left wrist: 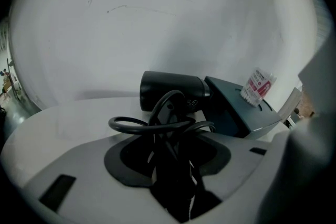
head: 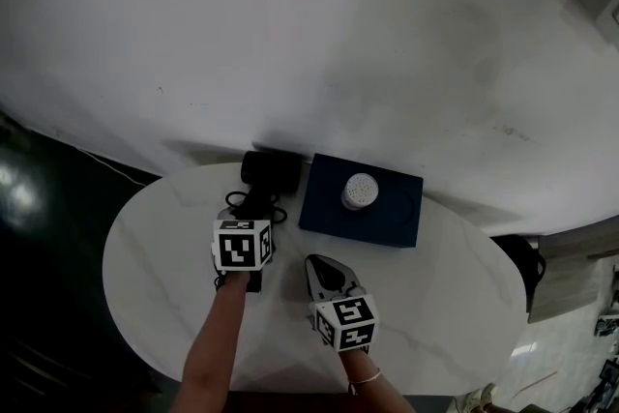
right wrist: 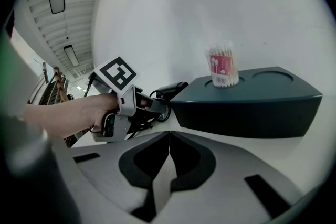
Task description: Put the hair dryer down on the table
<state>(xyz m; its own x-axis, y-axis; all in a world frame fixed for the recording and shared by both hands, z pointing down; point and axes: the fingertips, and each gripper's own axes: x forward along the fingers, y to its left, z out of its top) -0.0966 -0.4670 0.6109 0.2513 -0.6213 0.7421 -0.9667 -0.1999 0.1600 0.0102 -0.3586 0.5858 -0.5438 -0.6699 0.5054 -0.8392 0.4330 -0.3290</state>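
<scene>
Your left gripper [head: 253, 213] has its jaws clamped on the handle of the black hair dryer [head: 269, 171]. The looped cord [left wrist: 131, 124] is bunched against the grip, so handle and cable travel as one load. The barrel points away from you at the far edge of the round white table [head: 164, 247], just beside the dark blue tray [head: 387, 222] that carries the tub of cotton swabs [head: 360, 191]. That spot gives the barrel open marble to lie on without nudging the tray. I cannot tell whether the barrel already rests on the tabletop or hangs just above it. Your right gripper [head: 324, 272] sits nearer you with its jaws together and nothing between them, parked clear of the set-down, probably because this step needs only one gripper.
</scene>
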